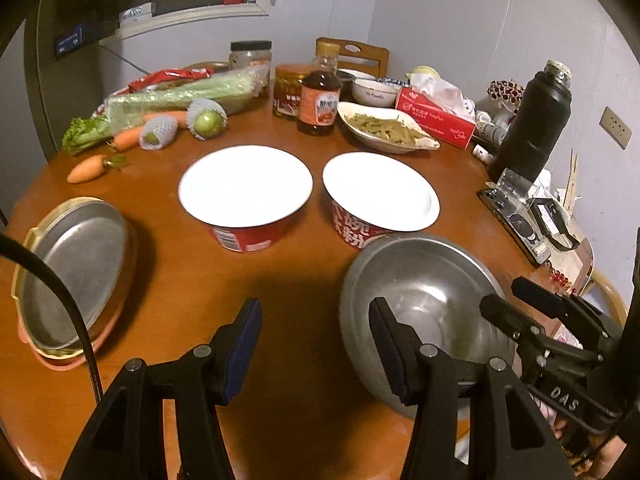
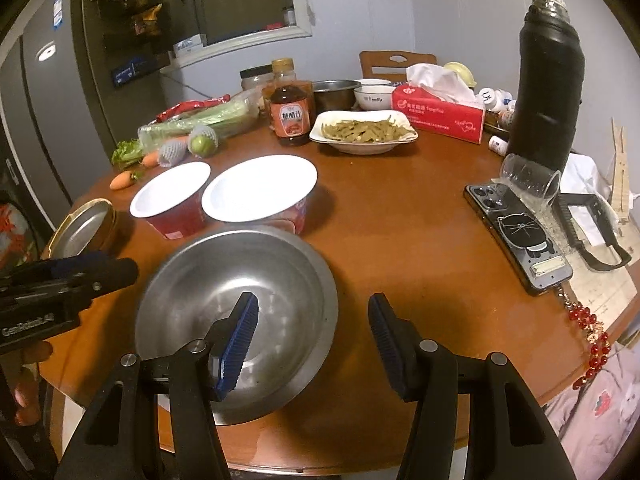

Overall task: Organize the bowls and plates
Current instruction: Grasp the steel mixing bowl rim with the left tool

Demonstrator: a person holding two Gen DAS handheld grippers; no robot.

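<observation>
A steel bowl (image 1: 424, 300) (image 2: 236, 300) sits at the near edge of the round wooden table (image 1: 192, 280) (image 2: 420, 232). Two red paper bowls with white insides (image 1: 245, 192) (image 1: 380, 192) (image 2: 170, 196) (image 2: 260, 192) stand side by side behind it. A steel plate (image 1: 74, 268) (image 2: 82, 228) lies on a pink and yellow stack at the left. My left gripper (image 1: 316, 344) is open and empty, just left of the steel bowl. My right gripper (image 2: 314, 340) is open, its left finger over the steel bowl's inside, its right finger outside the rim.
At the back are a white dish of green beans (image 2: 364, 132), a sauce bottle (image 2: 290, 116), a red tissue box (image 2: 438, 114), vegetables (image 1: 160, 108) and small bowls (image 2: 374, 96). At the right stand a black flask (image 2: 548, 88), a phone (image 2: 516, 236) and a tipped plastic cup (image 2: 530, 180).
</observation>
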